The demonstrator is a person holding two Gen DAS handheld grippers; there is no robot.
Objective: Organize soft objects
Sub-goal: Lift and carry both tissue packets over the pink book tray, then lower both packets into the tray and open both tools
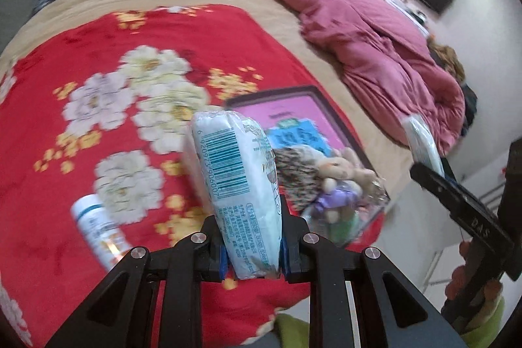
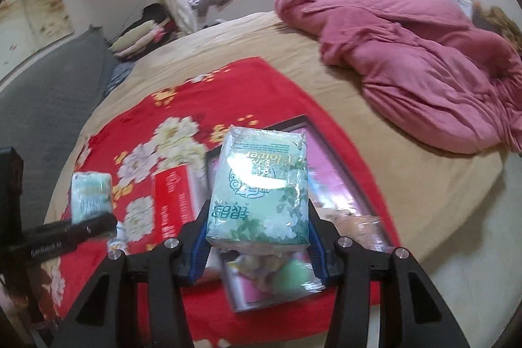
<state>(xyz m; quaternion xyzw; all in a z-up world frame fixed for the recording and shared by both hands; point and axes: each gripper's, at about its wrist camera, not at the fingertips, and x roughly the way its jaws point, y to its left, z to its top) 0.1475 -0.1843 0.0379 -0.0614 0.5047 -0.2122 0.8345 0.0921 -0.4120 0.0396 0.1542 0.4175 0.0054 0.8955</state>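
My left gripper (image 1: 251,237) is shut on a white and pale-blue tissue pack (image 1: 235,172), held edge-on with its barcode facing me. My right gripper (image 2: 259,217) is shut on a green flower-printed tissue pack (image 2: 261,188). Both packs hang above a dark-rimmed tray (image 1: 313,93) with a pink floor (image 2: 326,165). In the tray lie a spiky hedgehog toy (image 1: 293,175), a beige bunny (image 1: 339,168) and a purple plush (image 1: 336,198). In the right wrist view the left pack (image 2: 91,194) shows at the left. In the left wrist view the right pack (image 1: 424,142) shows at the right.
The tray rests on a red floral blanket (image 1: 98,54) spread over a tan bed (image 2: 359,106). A white bottle (image 1: 98,230) and a red box (image 2: 176,201) lie on the blanket left of the tray. A bunched pink quilt (image 2: 424,70) fills the bed's right side.
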